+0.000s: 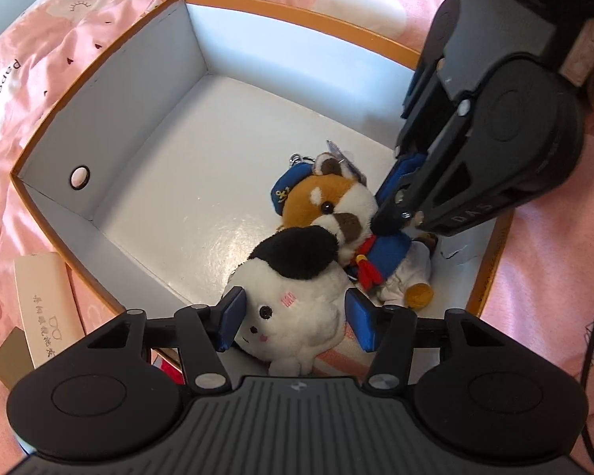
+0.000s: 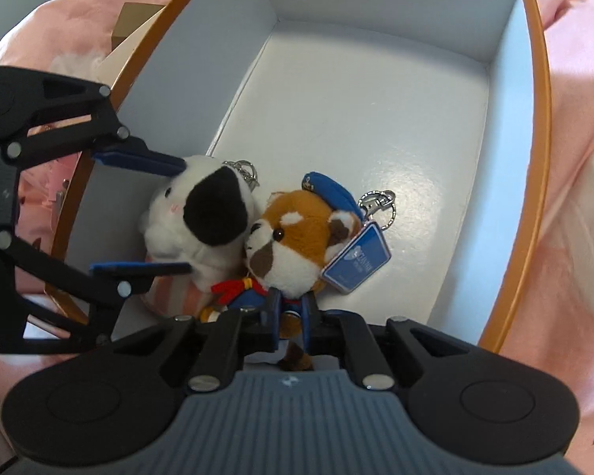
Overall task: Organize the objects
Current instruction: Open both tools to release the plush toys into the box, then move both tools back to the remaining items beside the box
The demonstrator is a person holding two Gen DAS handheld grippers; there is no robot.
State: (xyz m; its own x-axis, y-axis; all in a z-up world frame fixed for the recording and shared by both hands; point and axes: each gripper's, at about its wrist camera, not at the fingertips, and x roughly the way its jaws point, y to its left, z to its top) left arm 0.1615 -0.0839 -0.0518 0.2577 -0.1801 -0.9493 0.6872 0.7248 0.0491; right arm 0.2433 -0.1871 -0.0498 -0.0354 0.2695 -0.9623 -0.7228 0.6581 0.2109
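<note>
An open box (image 1: 99, 126) with an orange rim and pale white-grey inside sits on a pink bedcover (image 1: 79, 12), and both soft toys lie together on its floor, close to one side wall rather than out in the middle. One wall has a small round finger hole (image 1: 79, 177).

The red panda plush (image 2: 293, 233) is orange-brown with a white muzzle, dark brown cheek patches and ear tips, and a black bead eye. It wears a blue sailor cap with a gold badge, a blue jacket, a red neckerchief and white trousers, with tan feet. A metal keyring and a blue rectangular tag (image 2: 354, 263) hang by its ear. The right gripper (image 2: 291, 312) is pinched tight on the blue jacket at its middle, pads pressing the cloth from both sides.

The white plush (image 1: 293, 301) is round and fluffy, white with a large black patch on top, small black eyes, pink cheeks and a metal ring at its head. It leans against the panda's face, touching it. The left gripper (image 1: 297, 318) straddles it with blue pads on either side; whether those pads actually press the fur cannot be made out

A cream-coloured case with printed characters (image 1: 47, 301) lies outside the box near one corner
</note>
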